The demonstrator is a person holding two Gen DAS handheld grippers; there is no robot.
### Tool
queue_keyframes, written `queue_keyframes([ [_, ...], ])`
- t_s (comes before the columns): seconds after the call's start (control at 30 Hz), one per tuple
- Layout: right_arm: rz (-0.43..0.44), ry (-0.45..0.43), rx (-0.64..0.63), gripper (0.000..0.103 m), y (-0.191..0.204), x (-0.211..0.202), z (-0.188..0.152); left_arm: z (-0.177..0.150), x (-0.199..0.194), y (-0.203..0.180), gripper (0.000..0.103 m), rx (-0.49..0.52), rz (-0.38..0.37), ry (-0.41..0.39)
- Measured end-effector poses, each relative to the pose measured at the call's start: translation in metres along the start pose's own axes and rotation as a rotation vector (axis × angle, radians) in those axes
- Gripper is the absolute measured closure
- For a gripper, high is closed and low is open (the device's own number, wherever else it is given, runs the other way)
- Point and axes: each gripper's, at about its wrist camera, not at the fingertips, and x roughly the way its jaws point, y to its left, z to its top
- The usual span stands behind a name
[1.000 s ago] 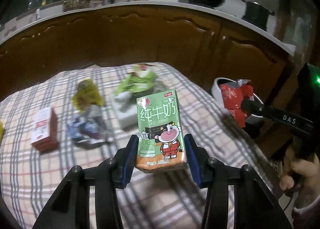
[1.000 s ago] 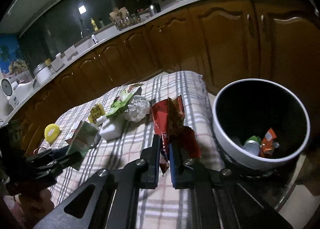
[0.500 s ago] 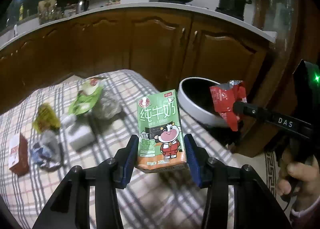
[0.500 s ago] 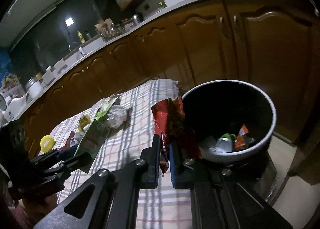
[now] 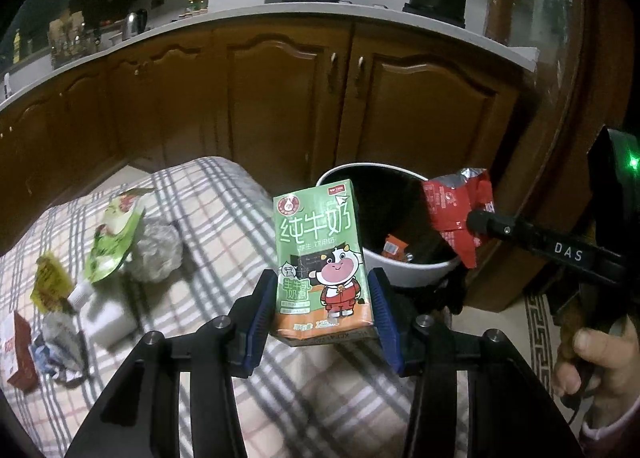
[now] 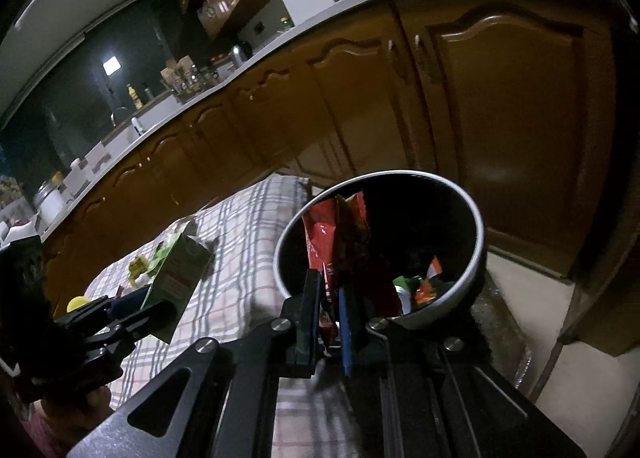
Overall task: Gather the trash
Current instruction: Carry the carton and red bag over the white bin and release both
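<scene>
My left gripper [image 5: 320, 304] is shut on a green milk carton [image 5: 320, 258] with a cartoon cow, held upright above the checked cloth [image 5: 224, 218]. The same carton [image 6: 176, 274] shows at the left of the right wrist view. My right gripper [image 6: 330, 310] is shut on a crumpled red snack wrapper [image 6: 340, 234], which hangs over the near rim of the white bin [image 6: 476, 242]. From the left wrist view the wrapper [image 5: 456, 214] hangs above the bin [image 5: 412, 270] at its right side. Wrappers and a can lie inside the bin.
Still on the cloth at the left lie a green pouch [image 5: 114, 242], a crumpled clear wrapper [image 5: 158, 248], a white bottle [image 5: 100, 310], a yellow packet [image 5: 50, 282] and a red box [image 5: 16, 350]. Brown cabinet doors [image 5: 420, 110] stand close behind the bin. A hand [image 5: 592, 358] holds the right gripper's handle.
Both grippers have swung right, off the table's middle toward the bin. The red wrapper has gone from over the cloth to over the bin's mouth. Both grips are unchanged.
</scene>
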Motion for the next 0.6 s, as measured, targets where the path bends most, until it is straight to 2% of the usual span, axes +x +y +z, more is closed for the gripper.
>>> queue_keyframes([
  [0.6,-0.030,0.015,0.027,0.095,-0.034,0.018,0.024,0.045,0.064,-0.023,0.058,0.022,-0.015,0.021],
])
